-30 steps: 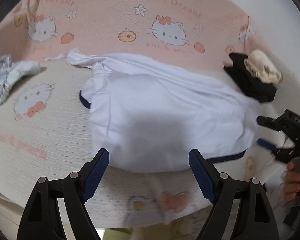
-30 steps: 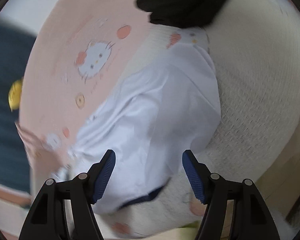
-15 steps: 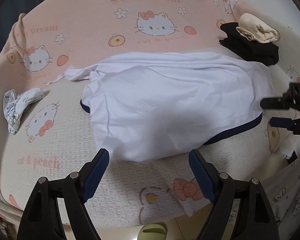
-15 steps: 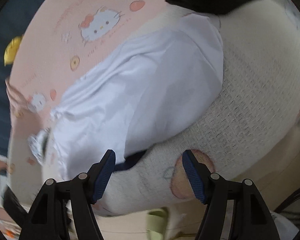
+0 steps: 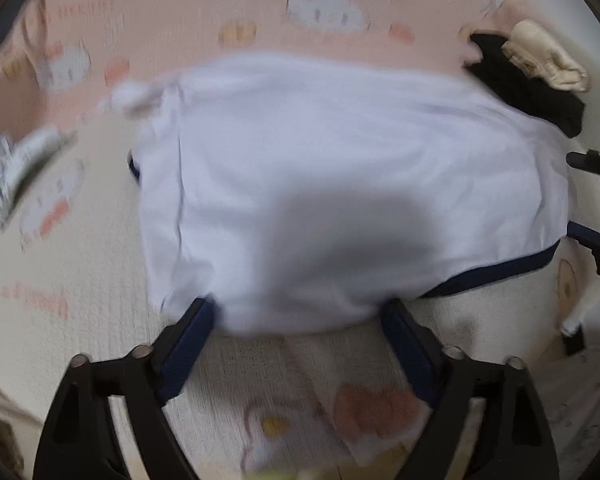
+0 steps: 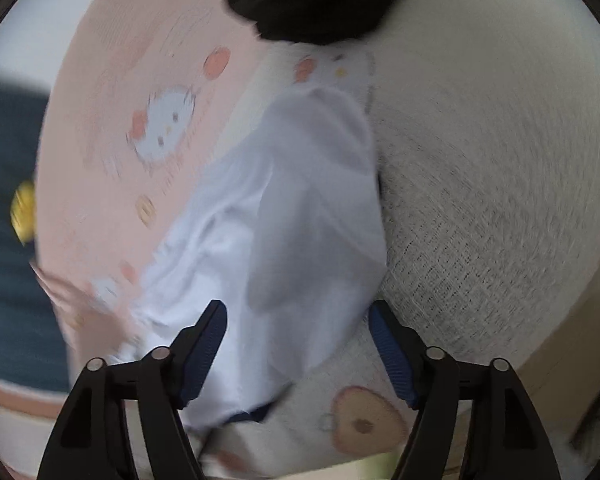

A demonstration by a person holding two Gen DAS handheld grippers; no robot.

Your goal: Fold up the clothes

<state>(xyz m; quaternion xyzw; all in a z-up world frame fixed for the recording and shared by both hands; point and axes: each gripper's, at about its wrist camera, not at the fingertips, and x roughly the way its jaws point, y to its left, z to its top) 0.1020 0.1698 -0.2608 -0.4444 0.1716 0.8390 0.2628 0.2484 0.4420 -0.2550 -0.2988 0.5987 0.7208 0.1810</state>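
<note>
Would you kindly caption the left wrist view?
Open left gripper at the near edge of a white garment on a cartoon-print bedspread.

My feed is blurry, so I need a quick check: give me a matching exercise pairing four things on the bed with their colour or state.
Things:
1. shirt
2. shirt hem trim
3. folded garment
4. left tool

Colour or state:
A. black, with a cream garment on top
B. white, spread on the bedspread
C. open, tips at the shirt's near edge
D. navy

Pairs: 1-B, 2-D, 3-A, 4-C
</note>
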